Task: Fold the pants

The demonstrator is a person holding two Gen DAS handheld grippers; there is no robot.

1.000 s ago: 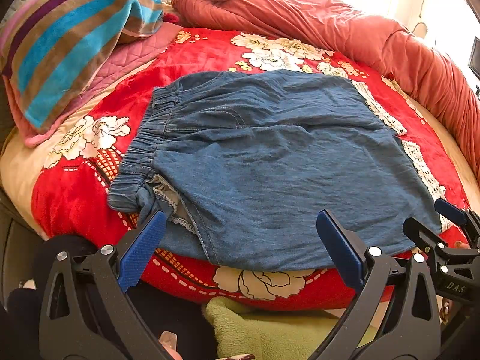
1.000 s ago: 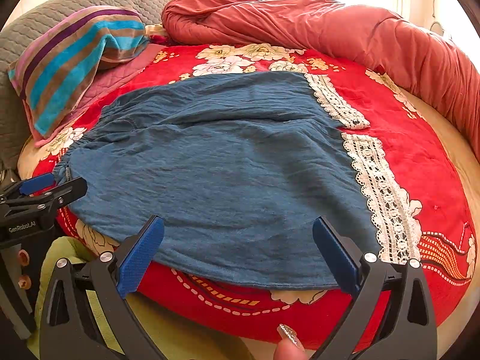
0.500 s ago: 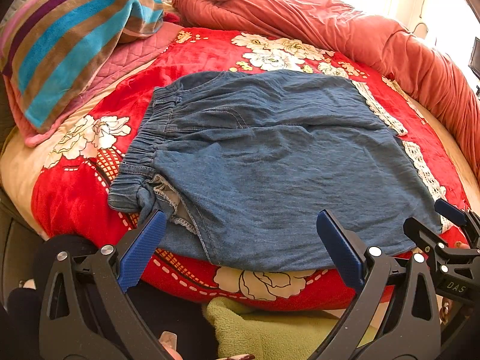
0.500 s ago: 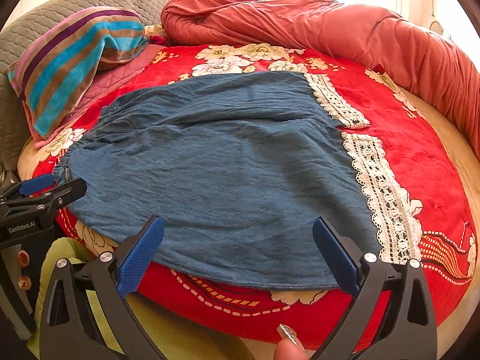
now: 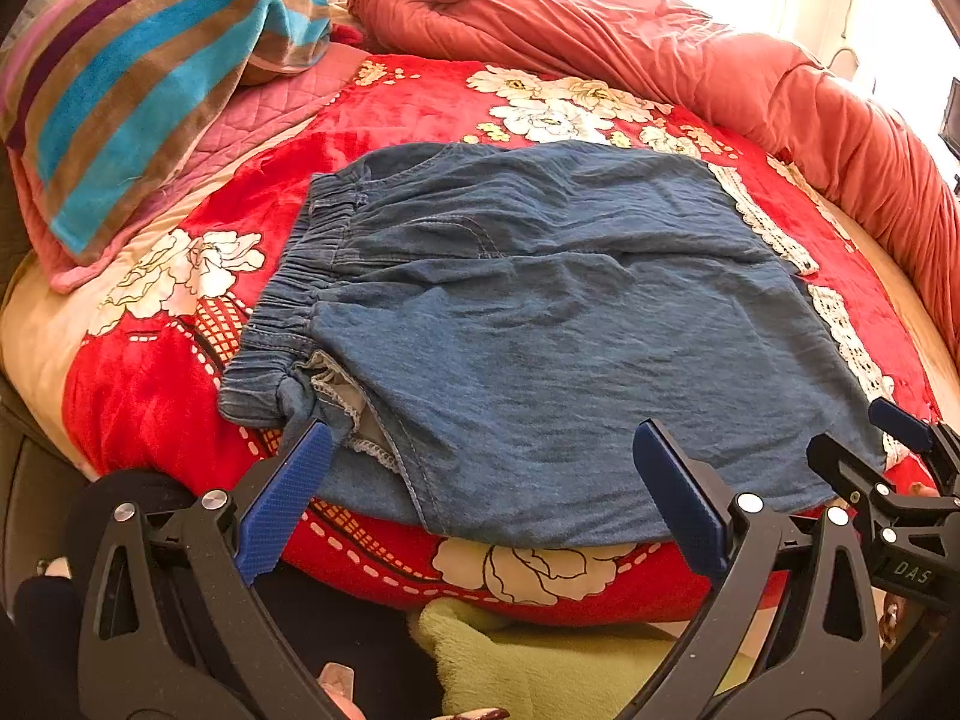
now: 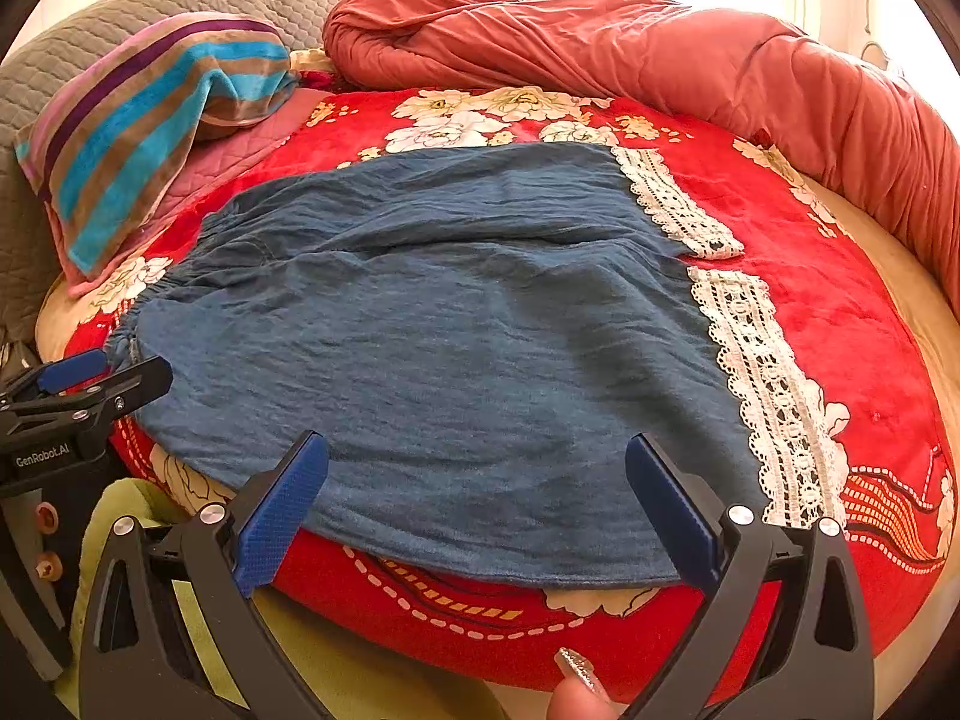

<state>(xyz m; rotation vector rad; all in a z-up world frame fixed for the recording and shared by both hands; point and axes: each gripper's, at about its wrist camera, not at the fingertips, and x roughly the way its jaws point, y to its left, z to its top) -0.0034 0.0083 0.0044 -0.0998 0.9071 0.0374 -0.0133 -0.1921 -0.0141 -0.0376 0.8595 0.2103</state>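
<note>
Blue denim pants lie spread flat on the red floral blanket, elastic waistband at the left, white lace hems at the right. In the right wrist view the pants fill the middle of the bed. My left gripper is open and empty, over the pants' near edge by the waist end. My right gripper is open and empty, over the near edge by the leg end. Each gripper also shows at the side of the other's view, the right one and the left one.
A striped towel-covered pillow lies at the back left. A rolled salmon-red quilt runs along the back and right of the bed. A green cloth lies below the bed's near edge. A grey quilted headboard stands behind.
</note>
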